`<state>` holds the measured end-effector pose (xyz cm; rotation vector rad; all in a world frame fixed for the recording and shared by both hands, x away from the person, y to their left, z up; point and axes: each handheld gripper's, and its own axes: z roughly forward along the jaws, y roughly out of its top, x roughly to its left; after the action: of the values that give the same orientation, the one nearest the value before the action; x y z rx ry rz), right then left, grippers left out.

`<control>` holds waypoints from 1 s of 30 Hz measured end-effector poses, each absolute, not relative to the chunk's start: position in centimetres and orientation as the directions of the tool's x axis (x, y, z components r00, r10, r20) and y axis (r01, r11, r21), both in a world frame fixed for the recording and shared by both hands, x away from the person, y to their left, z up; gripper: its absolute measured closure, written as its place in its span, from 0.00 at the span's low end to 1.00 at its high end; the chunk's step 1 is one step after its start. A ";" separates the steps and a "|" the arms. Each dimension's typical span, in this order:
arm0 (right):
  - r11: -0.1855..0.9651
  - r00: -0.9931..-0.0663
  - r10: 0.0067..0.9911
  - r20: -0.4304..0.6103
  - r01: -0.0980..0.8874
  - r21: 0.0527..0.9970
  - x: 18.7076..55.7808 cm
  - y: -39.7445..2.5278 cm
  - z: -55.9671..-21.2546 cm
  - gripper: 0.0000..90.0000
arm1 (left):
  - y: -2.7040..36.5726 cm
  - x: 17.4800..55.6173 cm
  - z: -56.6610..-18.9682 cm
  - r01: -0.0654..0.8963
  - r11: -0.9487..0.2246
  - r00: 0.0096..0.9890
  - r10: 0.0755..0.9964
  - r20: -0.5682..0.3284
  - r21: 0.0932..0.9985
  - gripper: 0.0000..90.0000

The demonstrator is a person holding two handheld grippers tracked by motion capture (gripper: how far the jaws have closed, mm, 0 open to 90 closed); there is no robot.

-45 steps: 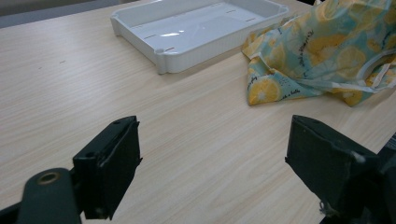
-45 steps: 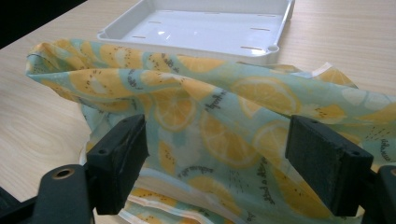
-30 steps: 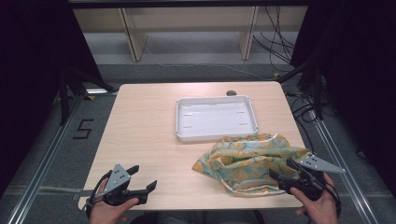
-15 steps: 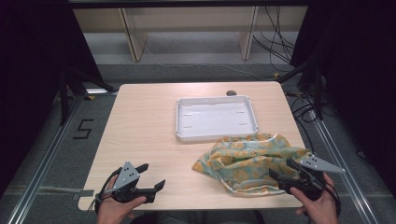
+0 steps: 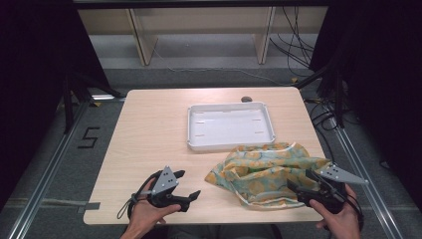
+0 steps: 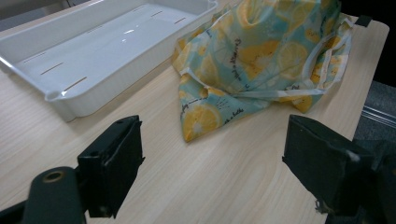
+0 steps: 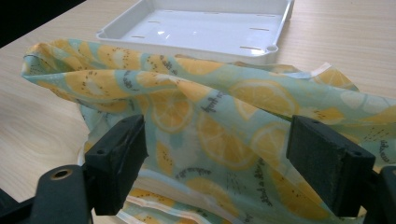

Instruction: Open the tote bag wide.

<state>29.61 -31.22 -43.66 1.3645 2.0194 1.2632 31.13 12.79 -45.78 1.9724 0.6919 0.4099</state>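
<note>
High view has a light wood counter (image 5: 149, 134) sitting on a grey floor with a "5" (image 5: 88, 138) taped on it, dark curtains on both sides, cables trailing off at the back right. White tray (image 5: 230, 125) sits mid-counter. The lemon-print cloth (image 5: 263, 172) is bunched up at the near right, just in front of the tray, teal with yellow slices and pale trim, pretty crumpled. Left tool (image 5: 186, 185) has its jaws spread, near the cloth's left edge. Right tool (image 5: 300, 182) is at the cloth's right side, jaws wide apart too, not clamping anything.
</note>
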 end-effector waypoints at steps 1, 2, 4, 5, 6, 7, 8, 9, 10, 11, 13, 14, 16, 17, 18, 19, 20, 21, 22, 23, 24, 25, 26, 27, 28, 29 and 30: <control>0.119 -0.449 0.880 0.156 0.525 0.842 29.6 -31.2 -43.7 0.24 | 12.5 31.2 -45.8 0.300 -0.368 0.784 0.620 -0.008 0.880 0.21; 0.119 -0.449 0.880 0.155 0.525 0.842 29.6 -31.2 -43.7 0.24 | 12.2 31.4 -45.9 0.289 -0.376 0.796 0.606 -0.003 0.880 0.21; 0.099 -0.433 0.883 0.181 0.550 0.829 29.3 -31.1 -43.5 0.24 | 11.0 31.8 -46.0 0.307 -0.353 0.806 0.591 -0.043 0.884 0.22; 0.092 -0.435 0.881 0.186 0.543 0.835 29.4 -31.0 -43.5 0.24 | 11.0 31.8 -46.0 0.307 -0.353 0.806 0.591 -0.043 0.884 0.22; 0.089 -0.437 0.880 0.188 0.539 0.837 29.4 -31.0 -43.5 0.24 | 10.3 32.1 -46.0 0.300 -0.362 0.809 0.586 -0.035 0.883 0.23; 0.089 -0.438 0.880 0.187 0.538 0.838 29.4 -31.0 -43.5 0.24 | 10.0 32.3 -46.0 0.294 -0.374 0.816 0.577 -0.027 0.879 0.23; 0.096 -0.438 0.881 0.180 0.538 0.837 29.4 -31.0 -43.5 0.24 | 10.0 32.3 -46.0 0.294 -0.374 0.816 0.577 -0.027 0.879 0.23; 0.096 -0.438 0.881 0.180 0.538 0.837 29.4 -31.0 -43.5 0.24 | 9.6 32.5 -46.1 0.293 -0.375 0.823 0.568 -0.032 0.879 0.23; 0.085 -0.434 0.880 0.194 0.545 0.834 29.3 -31.0 -43.5 0.24 | 8.9 32.7 -46.2 0.293 -0.376 0.826 0.563 -0.035 0.879 0.23; 0.111 -0.444 0.880 0.168 0.536 0.837 29.4 -31.2 -43.5 0.24 | 8.6 32.8 -46.2 0.289 -0.380 0.829 0.558 -0.031 0.879 0.23; 0.125 -0.454 0.878 0.153 0.526 0.841 29.5 -31.3 -43.5 0.24 | 8.4 32.9 -46.3 0.283 -0.389 0.835 0.549 -0.026 0.877 0.23; 0.127 -0.455 0.878 0.152 0.525 0.841 29.5 -31.3 -43.5 0.24 | 7.9 33.1 -46.4 0.287 -0.378 0.836 0.547 -0.038 0.880 0.23; 0.101 -0.437 0.881 0.182 0.548 0.830 29.3 -31.1 -43.5 0.24 | 7.5 33.2 -46.5 0.286 -0.383 0.838 0.545 -0.035 0.878 0.23; 0.100 -0.438 0.880 0.184 0.550 0.829 29.3 -31.1 -43.5 0.24 | 7.3 33.3 -46.4 0.278 -0.392 0.840 0.542 -0.024 0.877 0.23; 0.100 -0.438 0.880 0.184 0.550 0.829 29.3 -31.1 -43.5 0.24 | 7.3 33.3 -46.4 0.278 -0.392 0.840 0.542 -0.024 0.877 0.23; 0.092 -0.441 0.877 0.193 0.546 0.832 29.4 -31.0 -43.6 0.24 | 7.0 33.5 -46.5 0.276 -0.394 0.843 0.538 -0.024 0.877 0.23; 0.101 -0.438 0.880 0.182 0.548 0.830 29.3 -31.1 -43.5 0.24 | 6.7 33.5 -46.5 0.271 -0.390 0.839 0.543 -0.018 0.880 0.23; 0.101 -0.438 0.880 0.182 0.548 0.830 29.3 -31.1 -43.5 0.24 | 6.7 33.5 -46.5 0.271 -0.390 0.839 0.543 -0.018 0.880 0.23; 0.102 -0.439 0.880 0.180 0.547 0.831 29.3 -31.1 -43.5 0.24 | 6.6 33.6 -46.5 0.273 -0.395 0.840 0.542 -0.017 0.877 0.23; 0.098 -0.441 0.879 0.183 0.542 0.834 29.4 -31.1 -43.5 0.24 | 6.1 33.8 -46.7 0.264 -0.389 0.840 0.542 -0.013 0.883 0.22; 0.098 -0.441 0.879 0.183 0.542 0.834 29.4 -31.1 -43.5 0.24 | 6.1 33.8 -46.7 0.264 -0.389 0.840 0.542 -0.013 0.883 0.21; 0.092 -0.441 0.877 0.193 0.546 0.833 29.4 -31.0 -43.6 0.24 | 5.9 33.9 -46.8 0.254 -0.396 0.843 0.539 -0.001 0.882 0.21; 0.094 -0.442 0.876 0.192 0.548 0.831 29.3 -31.0 -43.6 0.24 | 5.3 34.0 -46.9 0.252 -0.402 0.846 0.533 0.001 0.880 0.21; 0.097 -0.443 0.876 0.189 0.546 0.832 29.4 -31.1 -43.6 0.24 | 5.1 34.1 -46.9 0.244 -0.407 0.849 0.528 0.009 0.880 0.21; 0.107 -0.450 0.875 0.178 0.538 0.836 29.4 -31.2 -43.6 0.24 | 4.8 34.2 -47.0 0.242 -0.412 0.850 0.526 0.012 0.879 0.21; 0.127 -0.463 0.873 0.154 0.522 0.844 29.6 -31.3 -43.7 0.24 | 4.5 34.2 -47.1 0.246 -0.408 0.849 0.529 0.008 0.879 0.21; 0.125 -0.461 0.873 0.158 0.525 0.842 29.6 -31.3 -43.7 0.24 | 4.3 34.4 -47.2 0.231 -0.411 0.852 0.523 0.020 0.882 0.21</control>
<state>29.57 -31.27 -43.66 1.3539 2.0342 1.2708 34.40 4.31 -47.17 2.0057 0.5526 0.3594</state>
